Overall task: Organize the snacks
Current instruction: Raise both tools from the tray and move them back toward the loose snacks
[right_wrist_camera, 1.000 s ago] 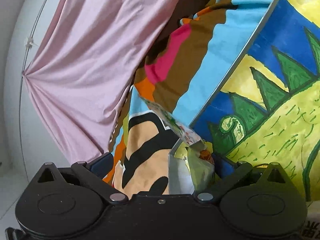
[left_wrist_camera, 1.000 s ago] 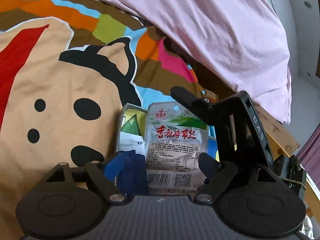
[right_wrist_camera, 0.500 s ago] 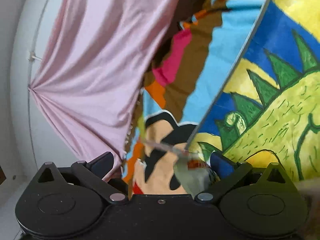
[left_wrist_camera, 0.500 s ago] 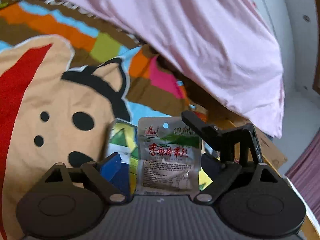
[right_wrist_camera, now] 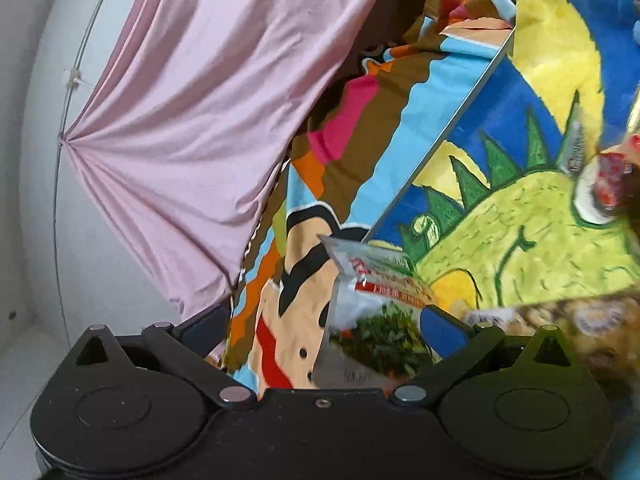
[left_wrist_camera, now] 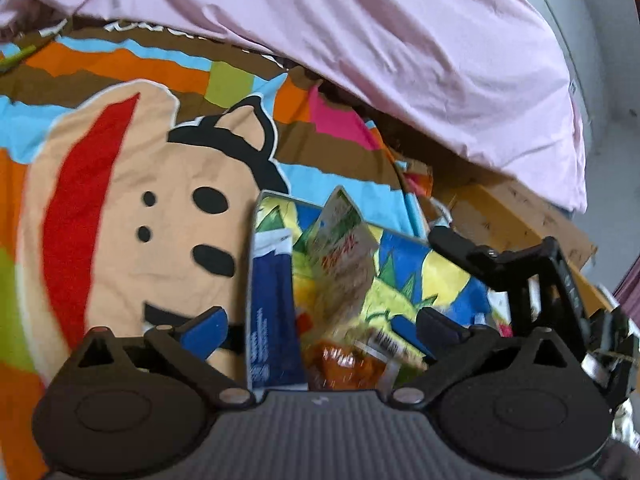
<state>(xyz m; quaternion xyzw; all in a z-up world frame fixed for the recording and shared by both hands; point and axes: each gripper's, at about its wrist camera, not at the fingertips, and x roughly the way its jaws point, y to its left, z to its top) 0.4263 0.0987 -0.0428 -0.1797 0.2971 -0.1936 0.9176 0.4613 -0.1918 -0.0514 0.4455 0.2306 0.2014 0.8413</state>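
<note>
Two grippers over a cartoon bedsheet (left_wrist_camera: 120, 216), both aimed at a dinosaur-print box (left_wrist_camera: 404, 264).

Left gripper (left_wrist_camera: 320, 326): jaws opening, spread wide. A blurred snack packet (left_wrist_camera: 344, 252) sits between and ahead of the blue fingers (left_wrist_camera: 204, 330), tilted, touching neither pad, so nothing is gripped. It is inside the box rim, over other wrappers. Box's grey front-left edge runs just right of the left finger; bare sheet lies left of that finger, open room there. The right gripper shows as a black frame past the right finger, close to the box's far side.

Right gripper (right_wrist_camera: 320, 326): a clear packet with a red label and green-printed contents (right_wrist_camera: 376, 312) lies against the right finger (right_wrist_camera: 442, 328), wide gap to the left finger. Cannot tell whether the pads press on it. Box wall edge (right_wrist_camera: 436, 152) runs diagonally up and away from the right finger; sheet and pink cloth (right_wrist_camera: 192, 120) fill the space left of it.

Hard to make out: packet print is motion-smeared in both views; an orange wrapper (left_wrist_camera: 344, 360) at the left gripper's base is half cut off by the body; a brown blurred thing at the right view's right edge is unreadable. Left gripper tips downward, right one nearer level.
</note>
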